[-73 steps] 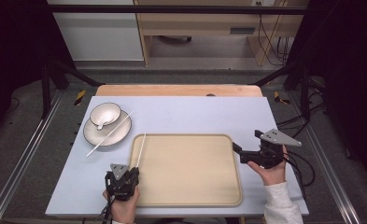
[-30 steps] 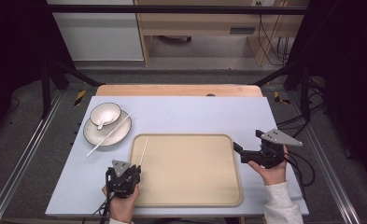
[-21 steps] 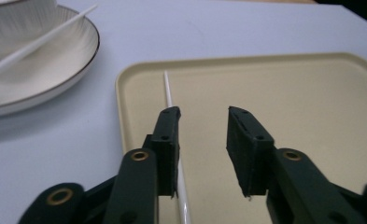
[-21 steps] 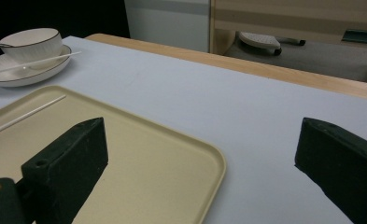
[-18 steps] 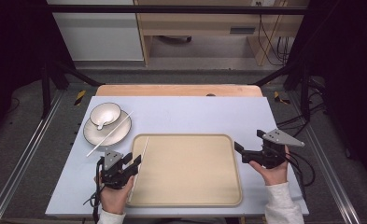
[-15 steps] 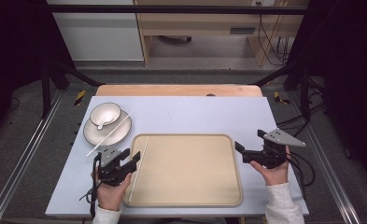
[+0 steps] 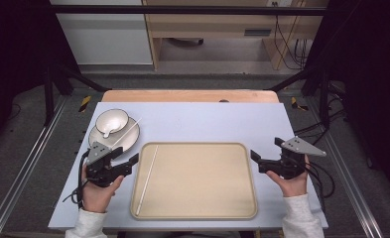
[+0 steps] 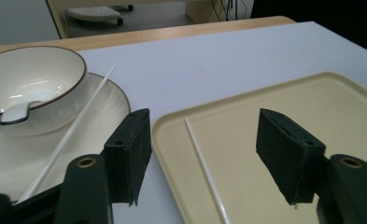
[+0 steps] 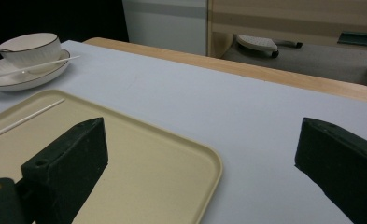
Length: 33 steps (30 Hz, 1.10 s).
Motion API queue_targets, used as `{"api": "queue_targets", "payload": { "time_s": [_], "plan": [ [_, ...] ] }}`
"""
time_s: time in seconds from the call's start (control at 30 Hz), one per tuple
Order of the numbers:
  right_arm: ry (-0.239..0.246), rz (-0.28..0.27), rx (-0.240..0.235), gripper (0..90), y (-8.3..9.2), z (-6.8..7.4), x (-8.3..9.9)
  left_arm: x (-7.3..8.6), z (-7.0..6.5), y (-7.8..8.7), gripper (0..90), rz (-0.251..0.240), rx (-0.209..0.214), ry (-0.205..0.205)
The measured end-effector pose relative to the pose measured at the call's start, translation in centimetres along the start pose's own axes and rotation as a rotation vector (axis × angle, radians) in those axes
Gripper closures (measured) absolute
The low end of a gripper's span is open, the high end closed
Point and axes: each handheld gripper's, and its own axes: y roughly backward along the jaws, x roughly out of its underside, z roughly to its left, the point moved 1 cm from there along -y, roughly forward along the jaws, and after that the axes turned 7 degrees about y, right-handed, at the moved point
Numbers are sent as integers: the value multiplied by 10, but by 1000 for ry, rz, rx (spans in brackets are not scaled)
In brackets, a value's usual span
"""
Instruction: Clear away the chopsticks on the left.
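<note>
Two chopsticks [image 7: 147, 179] [image 7: 125, 134], one tray [image 7: 242, 148], one bowl [image 7: 111, 122], one plate [image 7: 130, 141], one spoon [image 8: 15, 113], two claws [image 7: 131, 164] [image 7: 256, 159].

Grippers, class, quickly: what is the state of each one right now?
Left gripper: open, jaws just been opening, holding nothing; chopstick lies on the tray.
Right gripper: open, holding nothing.

The table [image 7: 197, 119] with its pale blue top bears a beige tray [image 7: 197, 181] and a white saucer [image 7: 128, 140].

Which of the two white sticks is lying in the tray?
The stick along the tray's left edge; the other stick rests across the saucer beside the bowl.
</note>
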Motion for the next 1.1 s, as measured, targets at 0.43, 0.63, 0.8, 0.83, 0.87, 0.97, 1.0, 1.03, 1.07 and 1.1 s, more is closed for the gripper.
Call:
{"api": "queue_targets", "payload": {
  "time_s": [0.43, 0.63, 0.8, 0.83, 0.87, 0.97, 1.0, 1.03, 1.07, 1.1],
  "plan": [
    [5, 8, -1, 30, -3, 1, 1, 11, 49, -5, 262, 64, -56, 20],
    [10, 19, -4, 30, -5, 2, 2, 9, 63, -8, 274, 85, -103, -2],
    [6, 13, -1, 30, -5, 1, 1, 4, 77, -14, 294, 100, -121, -10],
    [4, 12, -2, 30, -5, 1, 1, 3, 78, -17, 302, 100, -121, -10],
    [4, 14, -1, 31, -5, 1, 1, 1, 80, -19, 308, 107, -123, -14],
    [6, 14, 2, 30, -5, 1, 1, -2, 85, -26, 331, 120, -135, -25],
    [5, 17, 2, 30, -5, 1, 1, -3, 87, -28, 337, 130, -136, -34],
    [7, 18, 2, 30, -6, 1, 1, -4, 89, -31, 351, 131, -137, -35],
    [8, 22, 1, 30, -6, 1, 1, -5, 90, -34, 372, 142, -140, -42],
    [10, 23, 0, 30, -6, 1, 2, -5, 92, -37, 382, 152, -147, -46]
  ]
}}
